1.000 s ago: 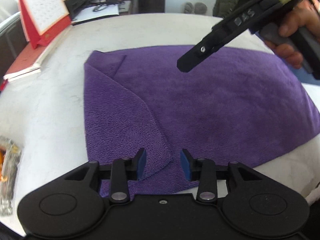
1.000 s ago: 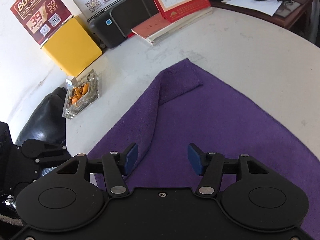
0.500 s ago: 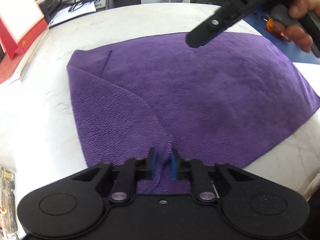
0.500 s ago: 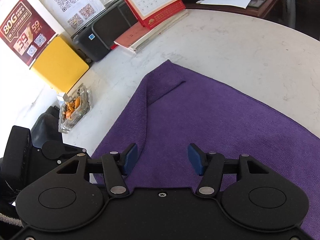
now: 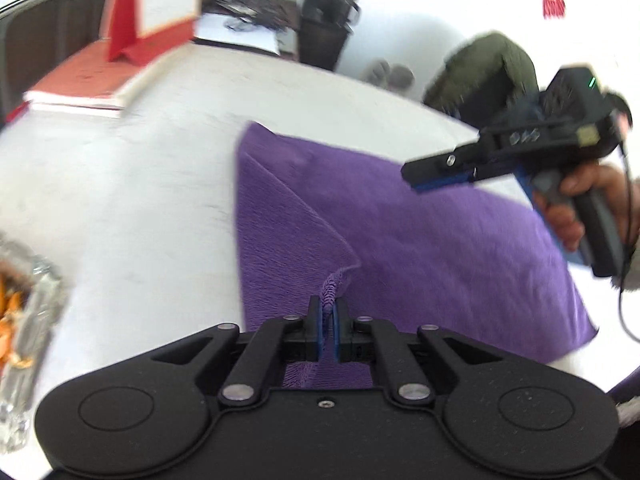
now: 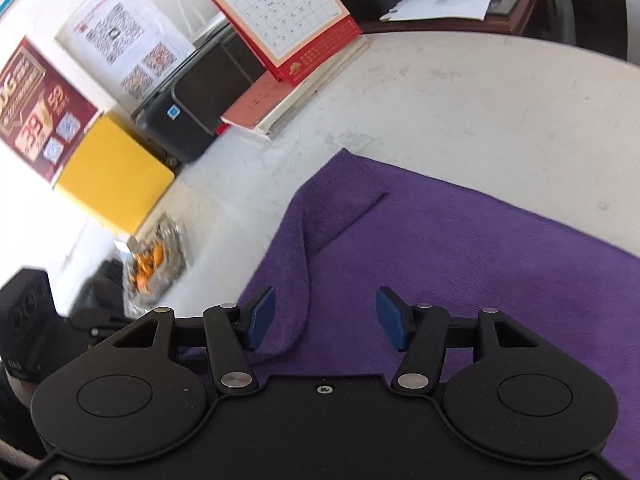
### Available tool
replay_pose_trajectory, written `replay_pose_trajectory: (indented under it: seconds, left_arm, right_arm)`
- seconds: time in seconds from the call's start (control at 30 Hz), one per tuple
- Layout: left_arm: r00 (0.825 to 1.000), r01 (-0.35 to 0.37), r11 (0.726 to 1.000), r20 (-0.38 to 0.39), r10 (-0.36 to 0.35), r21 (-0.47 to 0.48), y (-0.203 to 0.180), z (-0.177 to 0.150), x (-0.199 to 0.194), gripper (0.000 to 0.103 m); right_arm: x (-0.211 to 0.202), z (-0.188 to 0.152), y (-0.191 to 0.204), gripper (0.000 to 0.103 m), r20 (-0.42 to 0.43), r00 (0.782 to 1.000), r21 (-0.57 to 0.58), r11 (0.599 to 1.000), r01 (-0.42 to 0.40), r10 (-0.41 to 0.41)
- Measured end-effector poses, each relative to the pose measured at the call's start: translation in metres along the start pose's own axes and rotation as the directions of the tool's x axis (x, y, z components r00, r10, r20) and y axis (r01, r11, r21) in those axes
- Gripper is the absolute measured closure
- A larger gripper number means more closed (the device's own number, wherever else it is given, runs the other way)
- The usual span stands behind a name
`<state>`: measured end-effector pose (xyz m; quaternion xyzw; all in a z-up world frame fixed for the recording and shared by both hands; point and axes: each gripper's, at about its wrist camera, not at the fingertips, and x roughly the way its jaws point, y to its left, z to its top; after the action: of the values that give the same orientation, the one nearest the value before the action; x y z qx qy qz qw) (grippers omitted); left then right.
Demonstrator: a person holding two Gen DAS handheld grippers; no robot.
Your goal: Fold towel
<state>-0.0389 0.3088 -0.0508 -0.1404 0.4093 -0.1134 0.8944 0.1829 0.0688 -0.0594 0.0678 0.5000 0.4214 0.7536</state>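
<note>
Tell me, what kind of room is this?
Probably an office: a desk calendar stands on a book, a black printer sits by the wall, and papers and cables lie on a desk behind the white table.

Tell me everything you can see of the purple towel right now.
The purple towel is fuzzy, ribbed cloth lying mostly flat on the white table. Its far corner is turned over onto itself, and a flap is folded diagonally across it. The left gripper is shut on a pinched, raised bit of its near edge. The right gripper hovers open above it, fingers not gripping cloth.
</note>
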Motion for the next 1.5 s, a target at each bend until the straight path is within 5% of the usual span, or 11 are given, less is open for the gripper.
replay_pose_trajectory:
  seconds: [0.17, 0.33, 0.43, 0.83, 1.07, 1.17, 1.5]
  left_arm:
    - [0.998, -0.033, 0.995, 0.057, 0.038, -0.089, 0.017, -0.008, -0.021, 0.099]
    - [0.995, -0.076, 0.989, 0.048, 0.083, -0.129, 0.024, -0.016, -0.027, 0.099]
    - [0.995, -0.094, 0.986, 0.022, 0.098, -0.136, 0.028, -0.022, -0.027, 0.099]
    - [0.992, -0.122, 0.982, -0.029, 0.119, -0.142, 0.038, -0.031, -0.021, 0.099]
    - [0.993, -0.113, 0.984, -0.045, 0.108, -0.135, 0.038, -0.033, -0.017, 0.099]
    - [0.993, -0.114, 0.984, -0.047, 0.109, -0.136, 0.039, -0.032, -0.015, 0.099]
    - [0.994, -0.099, 0.985, -0.058, 0.092, -0.138, 0.039, -0.033, -0.012, 0.099]
  right_arm:
    - [0.029, 0.022, 0.000, 0.048, -0.023, 1.000, 0.045, 0.999, 0.017, -0.016]
    - [0.052, 0.044, 0.006, 0.048, -0.033, 0.992, -0.110, 0.987, 0.119, -0.123]
    - [0.069, 0.057, 0.015, 0.048, -0.019, 0.977, -0.302, 0.933, 0.195, -0.211]
    - [0.116, 0.075, 0.015, 0.050, -0.092, 0.963, -0.466, 0.865, 0.184, -0.254]
    - [0.119, 0.070, 0.029, 0.079, -0.094, 0.955, -0.552, 0.813, 0.186, -0.282]
    - [0.119, 0.072, 0.030, 0.094, -0.101, 0.959, -0.541, 0.824, 0.170, -0.264]
    - [0.112, 0.083, 0.026, 0.094, -0.095, 0.988, -0.385, 0.920, 0.074, -0.120]
